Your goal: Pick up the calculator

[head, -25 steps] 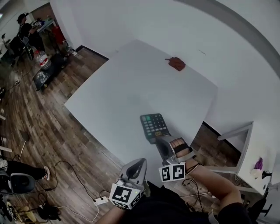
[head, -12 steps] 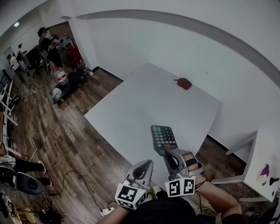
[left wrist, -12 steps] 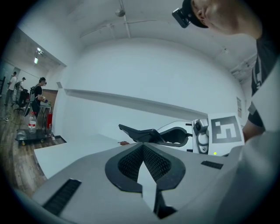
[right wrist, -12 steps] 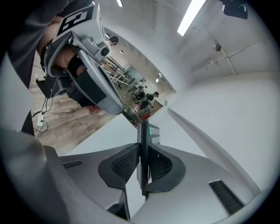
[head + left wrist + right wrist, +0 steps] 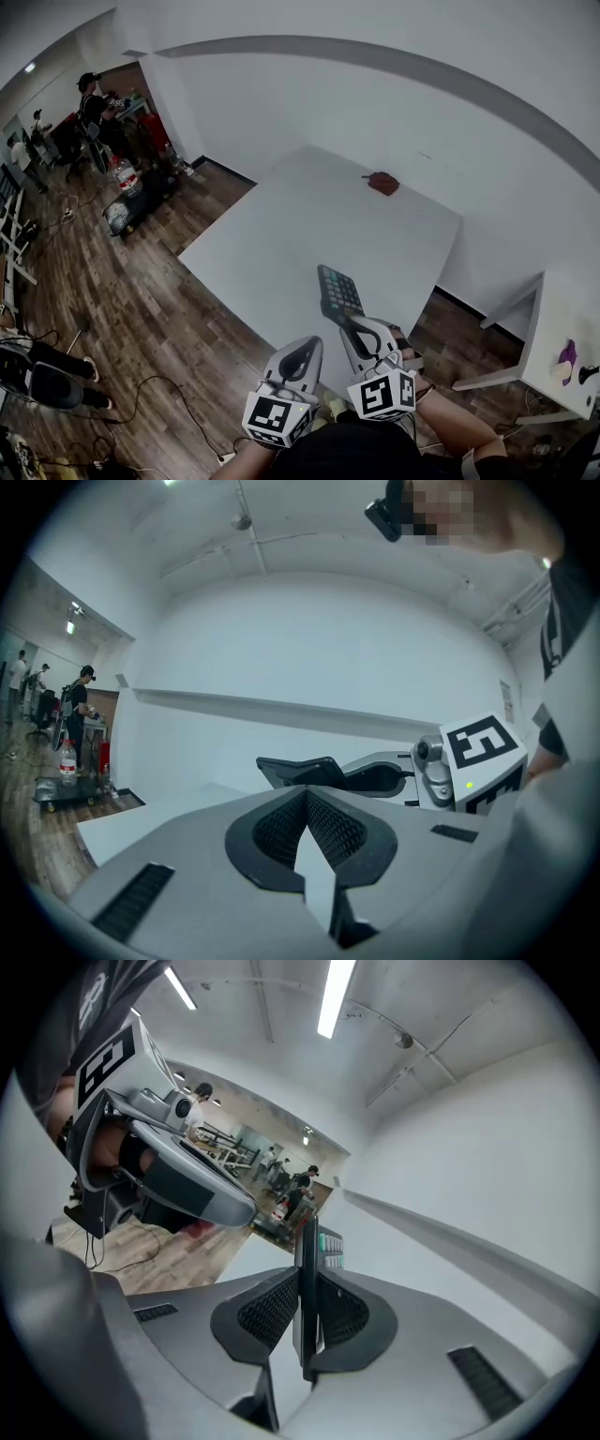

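Observation:
The calculator point(image 5: 338, 292), dark with green and grey keys, is off the white table point(image 5: 281, 234) near its front edge, with my right gripper point(image 5: 353, 324) shut on its near end. The right gripper view shows it edge-on between the pads point(image 5: 307, 1279), keys point(image 5: 330, 1245) facing right. My left gripper point(image 5: 308, 347) hangs just left of the right one, shut with nothing in it. In the left gripper view its pads point(image 5: 330, 825) meet at the tip, and beyond them the calculator point(image 5: 298, 769) sticks out of the right gripper point(image 5: 333, 772).
A small red-brown object point(image 5: 382, 183) lies at the table's far side. Wooden floor with cables lies to the left, where people point(image 5: 92, 101) stand by a cart. A white side table point(image 5: 562, 337) stands at the right.
Both grippers have risen. The right one has lifted the calculator off the table and rolled it towards its edge. The left gripper stays shut and empty.

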The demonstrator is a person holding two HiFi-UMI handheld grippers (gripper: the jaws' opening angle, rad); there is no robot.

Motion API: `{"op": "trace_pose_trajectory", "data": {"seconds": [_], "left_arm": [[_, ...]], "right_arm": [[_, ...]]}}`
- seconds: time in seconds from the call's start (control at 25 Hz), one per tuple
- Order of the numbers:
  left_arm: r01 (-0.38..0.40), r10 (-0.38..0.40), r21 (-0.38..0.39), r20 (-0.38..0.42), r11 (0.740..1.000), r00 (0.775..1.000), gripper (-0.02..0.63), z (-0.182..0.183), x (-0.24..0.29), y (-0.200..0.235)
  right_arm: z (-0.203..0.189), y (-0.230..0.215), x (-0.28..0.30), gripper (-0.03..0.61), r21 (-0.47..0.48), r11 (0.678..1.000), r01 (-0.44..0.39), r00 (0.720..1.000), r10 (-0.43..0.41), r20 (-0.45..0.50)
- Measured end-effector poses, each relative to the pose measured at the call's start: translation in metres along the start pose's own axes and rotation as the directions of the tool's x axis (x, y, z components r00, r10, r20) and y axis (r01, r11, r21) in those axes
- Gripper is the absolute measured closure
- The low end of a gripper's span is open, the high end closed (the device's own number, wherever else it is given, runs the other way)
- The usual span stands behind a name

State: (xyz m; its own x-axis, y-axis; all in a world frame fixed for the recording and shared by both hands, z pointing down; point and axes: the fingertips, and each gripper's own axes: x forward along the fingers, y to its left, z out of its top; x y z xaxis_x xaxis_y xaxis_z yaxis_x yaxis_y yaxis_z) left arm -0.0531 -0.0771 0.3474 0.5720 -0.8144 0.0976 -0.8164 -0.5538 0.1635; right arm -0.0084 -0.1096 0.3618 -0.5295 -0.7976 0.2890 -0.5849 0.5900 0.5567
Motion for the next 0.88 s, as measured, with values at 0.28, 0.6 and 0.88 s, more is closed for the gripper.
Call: {"op": "trace_pose_trajectory", "data": {"seconds": [0.28,0.6,0.88], "left_arm": [[0.008,-0.008,0.000,0.005,1.000,1.000,0.607,0.0006,0.0018,-0.0085],[0.009,-0.009,0.004,0.000,1.000,1.000,0.607,-0.0016,0.0038,-0.0105],[0.000,0.000,-0.001,-0.002,1.000,1.000,0.607,-0.0011,0.0057,-0.0093]], "right_arm": [[-0.0067,-0.0026,-0.0052,0.521,-0.007,1.000,0.003,1.000,-0.003,-0.011],[-0.0091,-0.0021,-0.0040,0.521,-0.010,1.000,-0.002,1.000,0.002,-0.010],[-0.0065,-0.0063,-0.0028,0.522,-0.014,1.000,-0.008,1.000,0.008,-0.007]]}}
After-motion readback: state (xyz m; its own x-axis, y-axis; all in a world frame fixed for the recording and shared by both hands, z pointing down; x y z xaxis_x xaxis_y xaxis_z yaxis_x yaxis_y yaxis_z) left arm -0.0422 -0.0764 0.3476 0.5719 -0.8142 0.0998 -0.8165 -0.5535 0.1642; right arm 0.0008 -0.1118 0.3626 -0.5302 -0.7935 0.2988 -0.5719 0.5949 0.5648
